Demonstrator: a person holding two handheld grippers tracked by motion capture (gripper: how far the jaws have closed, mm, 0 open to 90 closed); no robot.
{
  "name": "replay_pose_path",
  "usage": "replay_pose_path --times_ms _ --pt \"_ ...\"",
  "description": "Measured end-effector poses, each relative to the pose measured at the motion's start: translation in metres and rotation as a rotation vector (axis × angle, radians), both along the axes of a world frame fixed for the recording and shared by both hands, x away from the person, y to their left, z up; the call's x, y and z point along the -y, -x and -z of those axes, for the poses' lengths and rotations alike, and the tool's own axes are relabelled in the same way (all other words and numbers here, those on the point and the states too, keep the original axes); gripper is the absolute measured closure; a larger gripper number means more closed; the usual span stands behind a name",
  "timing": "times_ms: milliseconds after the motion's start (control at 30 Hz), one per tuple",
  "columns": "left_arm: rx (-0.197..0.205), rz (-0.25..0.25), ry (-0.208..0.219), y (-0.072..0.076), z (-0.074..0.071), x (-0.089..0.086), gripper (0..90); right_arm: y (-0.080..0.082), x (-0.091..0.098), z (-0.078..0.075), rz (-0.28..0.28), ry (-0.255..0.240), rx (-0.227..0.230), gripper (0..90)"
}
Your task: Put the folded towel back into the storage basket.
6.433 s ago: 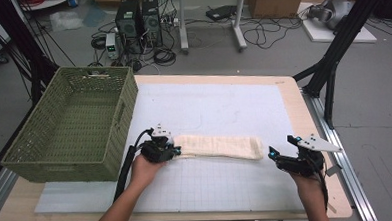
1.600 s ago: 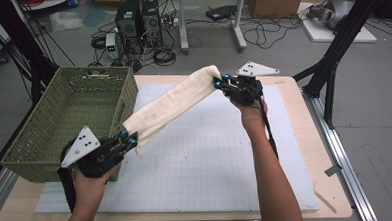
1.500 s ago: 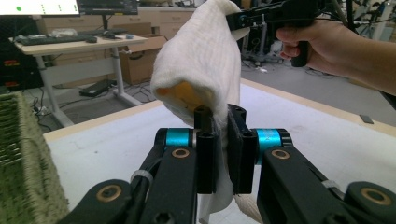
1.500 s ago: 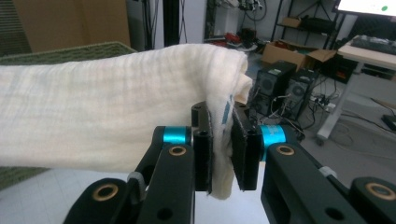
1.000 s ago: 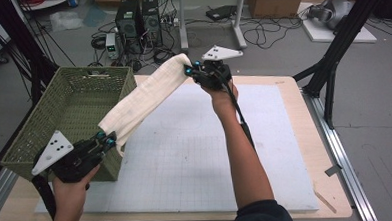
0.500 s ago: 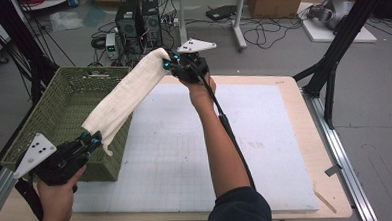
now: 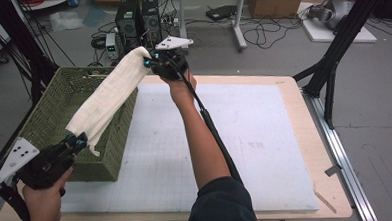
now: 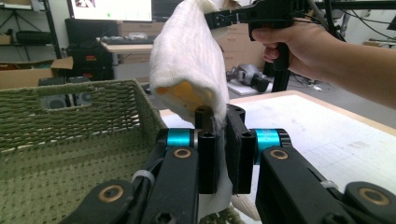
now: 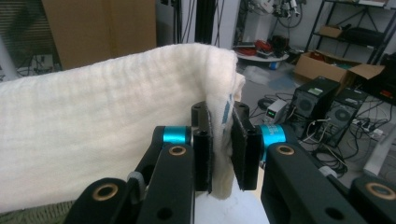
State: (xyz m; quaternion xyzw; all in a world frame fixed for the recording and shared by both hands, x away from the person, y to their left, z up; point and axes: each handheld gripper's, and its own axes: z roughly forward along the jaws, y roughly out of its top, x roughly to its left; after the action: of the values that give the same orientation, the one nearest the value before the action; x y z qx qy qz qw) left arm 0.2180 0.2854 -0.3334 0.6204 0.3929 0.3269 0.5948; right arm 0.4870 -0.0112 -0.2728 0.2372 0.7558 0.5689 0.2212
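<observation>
A folded cream towel (image 7: 110, 94) hangs stretched in the air between both grippers, slanting over the right wall of the green woven basket (image 7: 44, 122). My left gripper (image 7: 77, 140) is shut on the towel's near end, low at the basket's front right corner. My right gripper (image 7: 149, 64) is shut on the far end, raised above the basket's far right corner. In the left gripper view the towel (image 8: 189, 70) rises from my closed jaws toward the other gripper (image 8: 233, 18). In the right gripper view the towel (image 9: 102, 126) is pinched between the jaws and runs off to the left.
The basket stands on the left part of the white mat (image 7: 225, 139) that covers the wooden table (image 7: 316, 150). Computer towers (image 7: 137, 18) and cables lie on the floor behind the table. A black frame leg (image 7: 332, 59) stands at the right.
Both grippers have carried the stretched towel leftward toward the basket. The right gripper now sits over the basket's far right corner, and the left has moved slightly left at the front.
</observation>
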Motion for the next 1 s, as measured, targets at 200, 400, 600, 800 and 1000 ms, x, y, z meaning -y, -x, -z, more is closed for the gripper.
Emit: replay_pose_path --times_ms 200,400,600,800,1000 --pt "0.0 -0.027 0.0 0.003 0.0 -0.008 83.9 -0.006 -0.023 -0.003 -0.016 0.002 0.002 80.1" --pt "-0.005 -0.046 0.002 0.004 0.002 -0.014 83.9 -0.012 -0.041 -0.001 -0.028 0.014 -0.004 80.1" --pt "-0.013 -0.066 -0.002 0.005 0.003 -0.02 83.9 -0.018 -0.056 0.002 -0.044 0.017 -0.018 80.1" --pt "-0.022 -0.088 0.001 0.006 0.005 -0.028 83.9 -0.023 -0.077 0.004 -0.051 0.026 -0.023 80.1" --pt "-0.031 -0.11 -0.005 0.008 0.007 -0.034 83.9 -0.028 -0.097 0.009 -0.059 0.03 -0.038 80.0"
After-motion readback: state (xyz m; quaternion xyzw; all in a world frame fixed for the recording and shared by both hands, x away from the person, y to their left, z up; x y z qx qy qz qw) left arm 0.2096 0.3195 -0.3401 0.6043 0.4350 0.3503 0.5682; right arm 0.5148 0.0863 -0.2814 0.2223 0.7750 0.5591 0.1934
